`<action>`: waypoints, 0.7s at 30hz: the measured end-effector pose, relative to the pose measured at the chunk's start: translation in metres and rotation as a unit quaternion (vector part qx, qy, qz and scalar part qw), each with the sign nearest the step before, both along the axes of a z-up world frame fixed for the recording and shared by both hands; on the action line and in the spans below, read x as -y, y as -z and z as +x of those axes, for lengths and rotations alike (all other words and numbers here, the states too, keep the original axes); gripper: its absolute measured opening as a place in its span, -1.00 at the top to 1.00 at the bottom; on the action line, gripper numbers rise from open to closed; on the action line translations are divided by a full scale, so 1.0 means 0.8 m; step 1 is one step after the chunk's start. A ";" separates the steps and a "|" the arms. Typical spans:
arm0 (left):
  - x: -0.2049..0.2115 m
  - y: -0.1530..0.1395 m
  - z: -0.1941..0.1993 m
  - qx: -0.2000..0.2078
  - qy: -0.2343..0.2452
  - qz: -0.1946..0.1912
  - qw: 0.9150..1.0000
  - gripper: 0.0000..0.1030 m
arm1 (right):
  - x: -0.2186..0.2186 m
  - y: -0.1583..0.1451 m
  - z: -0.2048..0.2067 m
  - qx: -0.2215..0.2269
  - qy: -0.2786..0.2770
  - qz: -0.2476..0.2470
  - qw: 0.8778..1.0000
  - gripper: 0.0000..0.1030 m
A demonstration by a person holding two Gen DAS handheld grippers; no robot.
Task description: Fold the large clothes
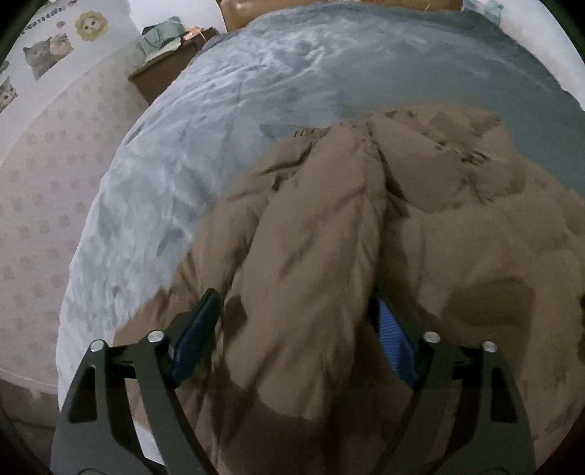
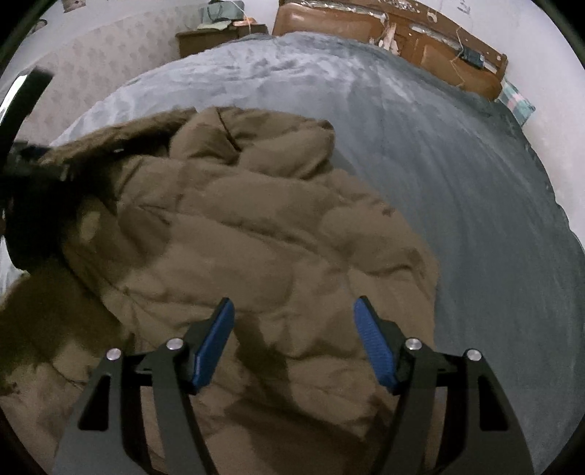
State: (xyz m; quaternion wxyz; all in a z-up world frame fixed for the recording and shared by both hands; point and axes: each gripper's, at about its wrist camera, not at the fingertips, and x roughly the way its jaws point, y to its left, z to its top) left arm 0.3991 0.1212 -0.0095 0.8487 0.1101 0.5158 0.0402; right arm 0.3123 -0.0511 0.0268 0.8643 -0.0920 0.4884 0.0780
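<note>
A large brown puffy jacket point(image 1: 384, 237) lies bunched on a grey-blue bedspread point(image 1: 226, 91). In the left wrist view a raised fold, likely a sleeve point(image 1: 310, 219), runs between the blue pads. My left gripper point(image 1: 296, 310) is open with its jaws on either side of that fold. In the right wrist view the jacket point(image 2: 237, 226) spreads below and to the left. My right gripper point(image 2: 294, 310) is open and empty just above the jacket's quilted surface. The left gripper's dark body point(image 2: 22, 153) shows at the left edge.
A wooden headboard point(image 2: 387, 33) stands at the far end of the bed. A wooden nightstand point(image 1: 164, 69) with a green bag stands at the far left by a wall with cat stickers. The bedspread point(image 2: 457, 153) extends right of the jacket.
</note>
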 end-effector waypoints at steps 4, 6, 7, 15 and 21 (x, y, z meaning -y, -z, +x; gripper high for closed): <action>-0.013 0.001 0.028 -0.014 -0.010 -0.003 1.000 0.63 | 0.020 0.008 0.002 -0.006 0.015 0.001 1.000 -0.33; -0.024 -0.011 0.023 0.000 -0.015 -0.017 1.000 0.80 | 0.027 0.011 0.002 -0.007 0.020 0.005 1.000 -0.33; -0.025 -0.017 0.019 0.010 -0.014 -0.027 0.999 0.84 | 0.033 0.011 0.002 -0.006 0.025 0.006 1.000 -0.33; -0.015 -0.105 -0.063 0.101 0.081 -0.194 0.972 0.87 | 0.060 0.011 -0.004 -0.002 0.049 0.017 0.999 -0.33; 0.061 -0.097 -0.123 0.074 0.198 -0.163 0.964 0.87 | 0.077 0.006 -0.015 0.002 0.070 0.014 0.997 -0.33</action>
